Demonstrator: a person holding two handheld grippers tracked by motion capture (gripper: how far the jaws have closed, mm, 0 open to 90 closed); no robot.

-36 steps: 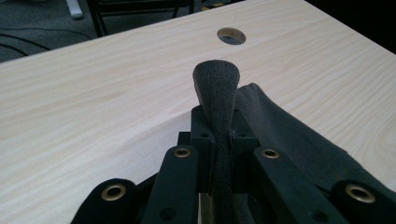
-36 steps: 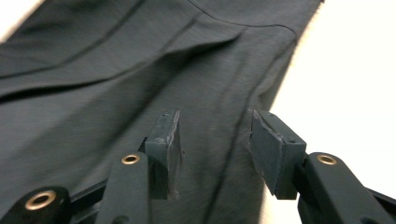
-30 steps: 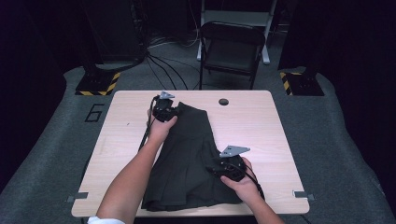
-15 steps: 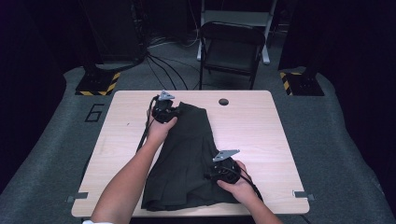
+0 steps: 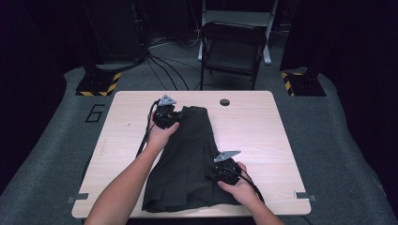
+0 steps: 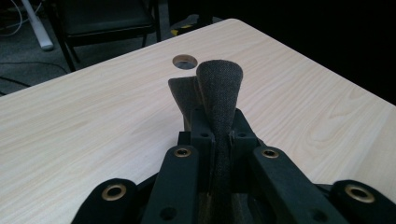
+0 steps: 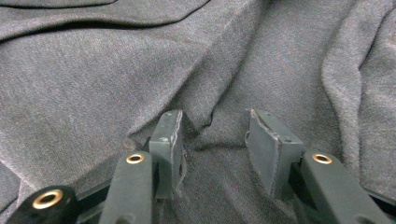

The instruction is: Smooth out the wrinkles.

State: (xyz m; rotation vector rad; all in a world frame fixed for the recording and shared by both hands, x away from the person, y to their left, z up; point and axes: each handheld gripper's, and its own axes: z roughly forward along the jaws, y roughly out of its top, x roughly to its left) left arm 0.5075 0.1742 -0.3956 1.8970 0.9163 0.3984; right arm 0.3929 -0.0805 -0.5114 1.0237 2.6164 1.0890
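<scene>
Now dark garment [image 5: 187, 159] pinched in left tongs [image 5: 165, 112], beneath parted right tongs [image 7: 215, 140]

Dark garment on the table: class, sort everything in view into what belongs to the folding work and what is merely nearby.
In the job:
- dark garment
- left gripper, shut on a fold of its far edge
- right gripper, jaws apart, closing on the cloth
- table

Merely nearby:
- folding chair
- floor cables
- striped stand bases
</scene>
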